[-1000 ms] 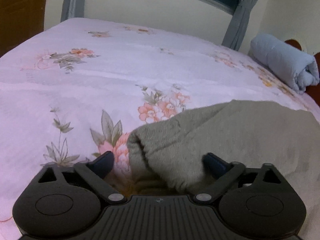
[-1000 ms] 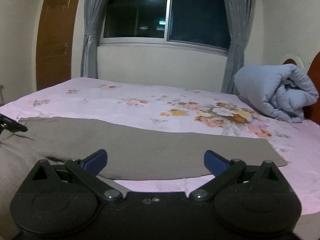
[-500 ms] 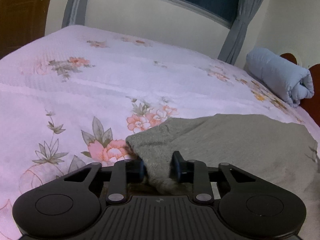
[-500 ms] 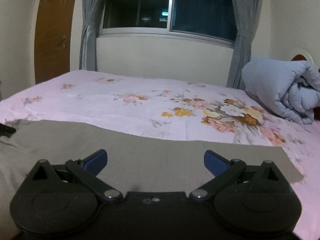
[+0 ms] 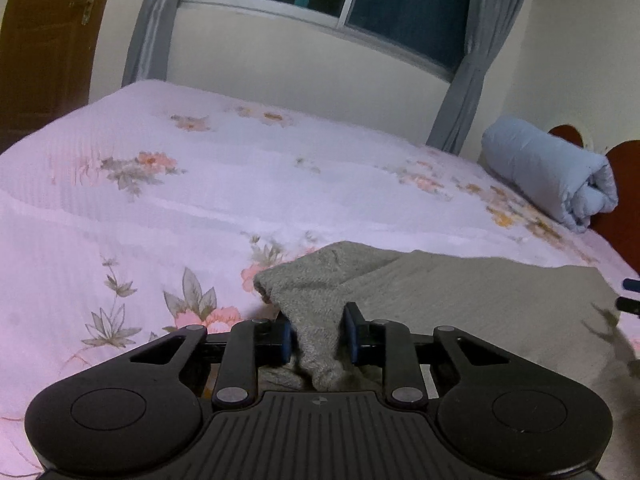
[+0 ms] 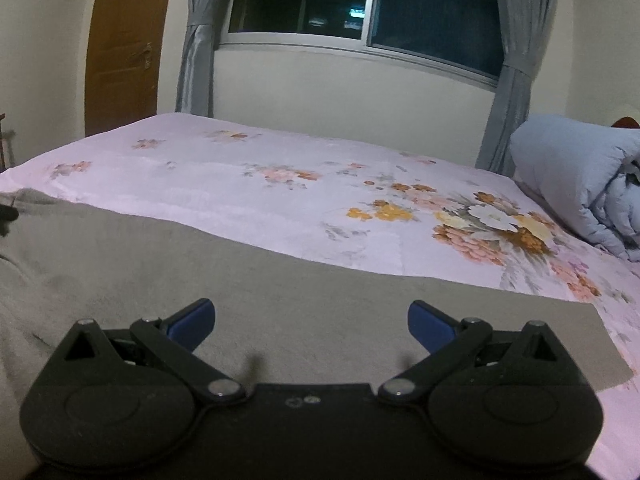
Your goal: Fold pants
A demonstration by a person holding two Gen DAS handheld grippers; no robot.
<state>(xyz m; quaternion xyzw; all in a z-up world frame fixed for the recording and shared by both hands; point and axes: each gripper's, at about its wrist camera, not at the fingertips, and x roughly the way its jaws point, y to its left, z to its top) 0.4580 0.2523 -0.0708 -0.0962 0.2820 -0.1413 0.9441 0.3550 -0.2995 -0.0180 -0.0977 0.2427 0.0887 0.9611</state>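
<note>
The grey-olive pants (image 5: 460, 300) lie on the pink floral bed sheet (image 5: 200, 200). My left gripper (image 5: 318, 338) is shut on a bunched corner of the pants and lifts that fold off the sheet. In the right wrist view the pants (image 6: 280, 292) spread flat across the bed, one leg ending at the right. My right gripper (image 6: 310, 320) is open, low over the pants, with nothing between its fingers. The right gripper's tips show at the left wrist view's right edge (image 5: 630, 294).
A rolled light-blue duvet (image 6: 580, 176) lies at the head of the bed on the right, against a dark red headboard (image 5: 624, 184). A window with grey curtains (image 6: 508, 80) and a brown door (image 6: 120, 44) stand beyond the bed.
My left gripper closed on the pants corner and has risen with it. My right gripper stayed open and moved forward, lower over the pants.
</note>
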